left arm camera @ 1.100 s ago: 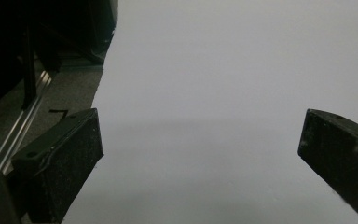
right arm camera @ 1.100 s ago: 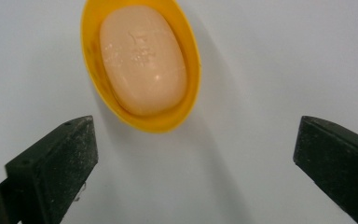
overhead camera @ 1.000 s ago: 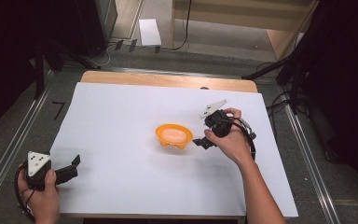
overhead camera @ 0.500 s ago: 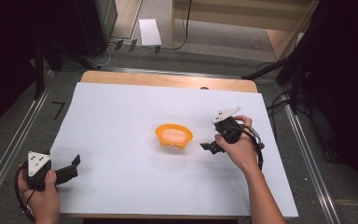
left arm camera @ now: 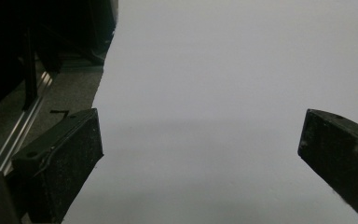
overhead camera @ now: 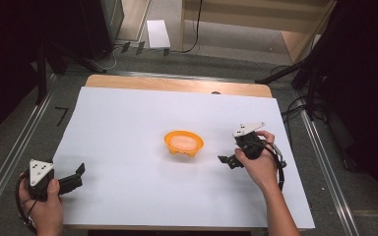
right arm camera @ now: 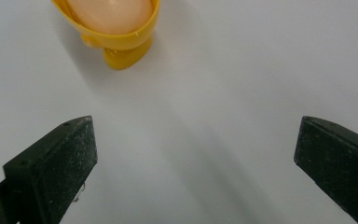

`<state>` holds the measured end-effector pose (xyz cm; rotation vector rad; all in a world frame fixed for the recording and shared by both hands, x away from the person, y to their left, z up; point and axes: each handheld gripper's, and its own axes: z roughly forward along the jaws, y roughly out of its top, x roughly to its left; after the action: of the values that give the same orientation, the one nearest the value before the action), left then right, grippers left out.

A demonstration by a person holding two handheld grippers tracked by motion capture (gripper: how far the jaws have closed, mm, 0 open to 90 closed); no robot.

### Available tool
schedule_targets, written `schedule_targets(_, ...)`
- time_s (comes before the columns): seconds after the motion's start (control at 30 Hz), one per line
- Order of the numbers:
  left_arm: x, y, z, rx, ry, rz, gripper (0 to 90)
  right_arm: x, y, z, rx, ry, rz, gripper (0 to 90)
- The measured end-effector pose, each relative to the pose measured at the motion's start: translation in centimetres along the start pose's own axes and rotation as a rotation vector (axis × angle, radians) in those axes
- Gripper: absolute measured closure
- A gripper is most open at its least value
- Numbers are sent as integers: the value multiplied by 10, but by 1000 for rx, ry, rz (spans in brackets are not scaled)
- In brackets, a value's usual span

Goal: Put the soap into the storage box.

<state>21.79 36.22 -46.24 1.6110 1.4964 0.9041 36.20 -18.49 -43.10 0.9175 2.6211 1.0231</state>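
The right gripper [overhead camera: 226, 160] has drawn back toward the right of the frame, fingers spread wide and empty, leaving the orange bowl [overhead camera: 183, 143] standing free at centre of the white-covered bench [overhead camera: 128, 113]. The left gripper [overhead camera: 77, 177] waits open at lower left. The placement looks finished.

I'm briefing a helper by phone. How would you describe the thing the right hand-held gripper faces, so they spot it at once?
Look at the white sheet covering the table. Near its middle, just left of the right hand-held gripper, sits a small orange bowl with something pale inside. It is the sole coloured thing on the sheet.
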Motion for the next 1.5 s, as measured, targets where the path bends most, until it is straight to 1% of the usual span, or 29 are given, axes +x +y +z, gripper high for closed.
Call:
schedule_targets(0.1,0,0,0,0,0,2,2,0,-7,-1,2,-6,9,0)
schedule_targets(0.27,0,0,0,0,0,2,1,1,-18,-3,-13,-14,28,0)
schedule_targets(0.33,0,0,0,-1,1,4,1,1,-22,-5,-21,-19,26,0)
schedule_targets(0.4,0,0,0,-1,1,3,1,1,-26,-7,-33,-22,43,0)
schedule_targets(0.47,0,0,0,0,1,2,2,0,-30,-9,-46,-32,45,0)
schedule_targets(0.6,0,0,0,-1,0,5,2,-1,-39,-15,-74,-45,63,0)
schedule_targets(0.7,0,0,0,-2,2,3,1,0,-46,-19,-82,-58,88,0)
schedule_targets(0.77,0,0,0,0,1,5,1,0,-51,-22,-93,-65,92,0)
schedule_targets(0.8,0,0,0,-1,1,6,1,0,-54,-23,-99,-69,101,0)
schedule_targets(0.83,0,0,0,1,2,6,1,0,-55,-24,-101,-70,103,0)
schedule_targets(0.87,0,0,0,1,2,6,2,0,-58,-26,-105,-74,115,0)
schedule_targets(1.0,-1,0,0,2,4,6,2,0,-66,-29,-113,-86,118,0)
schedule_targets(1.17,0,0,0,0,2,5,1,1,-76,-33,-129,-97,147,0)
schedule_targets(1.37,0,0,0,0,2,5,1,1,-87,-38,-145,-115,166,0)
schedule_targets(1.5,0,0,0,0,2,5,1,0,-94,-42,-156,-118,190,0)
